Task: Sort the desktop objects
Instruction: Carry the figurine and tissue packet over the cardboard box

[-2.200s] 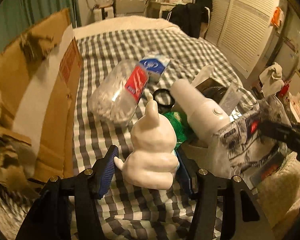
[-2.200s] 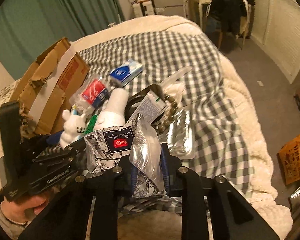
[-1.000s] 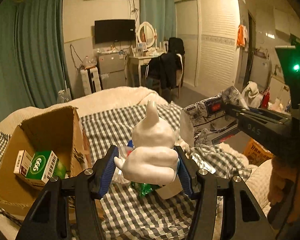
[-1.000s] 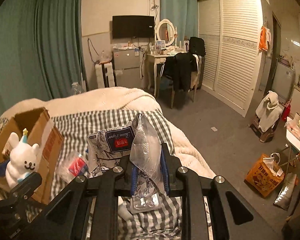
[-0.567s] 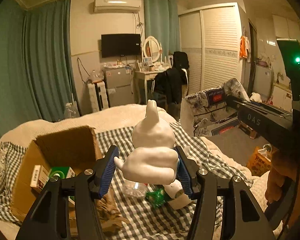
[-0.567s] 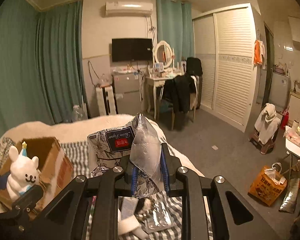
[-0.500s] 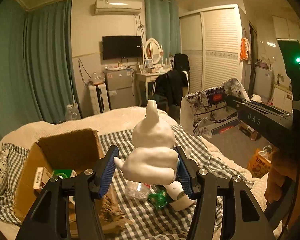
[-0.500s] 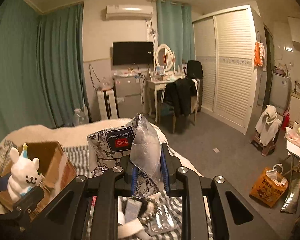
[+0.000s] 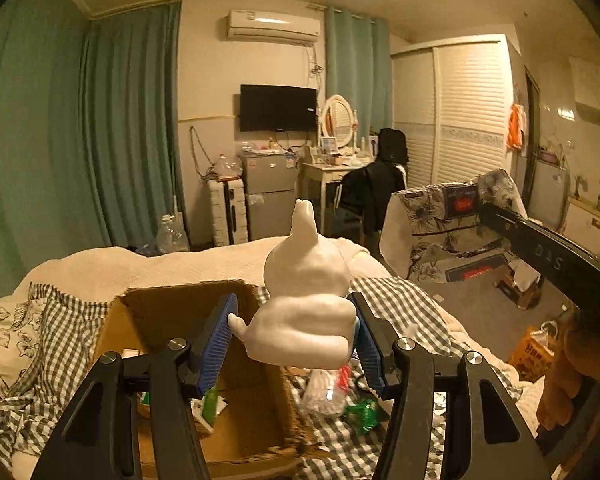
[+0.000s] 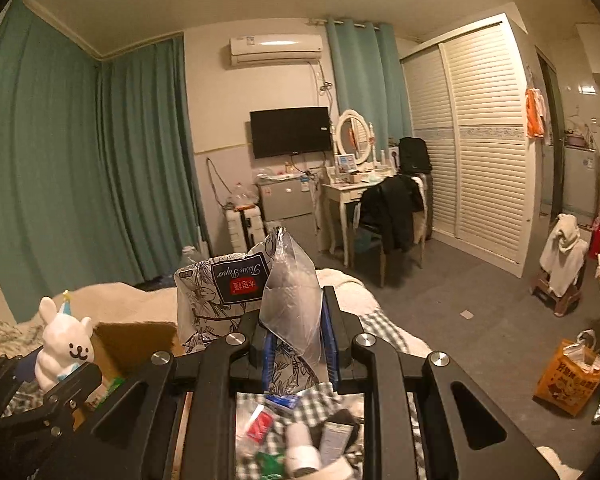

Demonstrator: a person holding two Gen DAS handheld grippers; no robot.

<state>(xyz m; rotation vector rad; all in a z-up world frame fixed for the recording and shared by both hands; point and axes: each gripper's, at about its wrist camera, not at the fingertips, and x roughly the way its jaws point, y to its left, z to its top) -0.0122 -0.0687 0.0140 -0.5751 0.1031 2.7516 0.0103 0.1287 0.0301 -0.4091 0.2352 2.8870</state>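
Left hand-held gripper (image 9: pixel 296 340) clamped on white bunny figure (image 9: pixel 304 300), carried over cardboard box (image 9: pixel 188 312); right hand-held gripper (image 10: pixel 296 344) pinches tissue pack (image 10: pixel 224 300). Transport step; next, lower and release into box.

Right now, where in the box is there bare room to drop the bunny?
The box floor is bare along its right side, below the bunny. Its left front corner is crowded with small packs. Right of the box, clutter covers the checked blanket.
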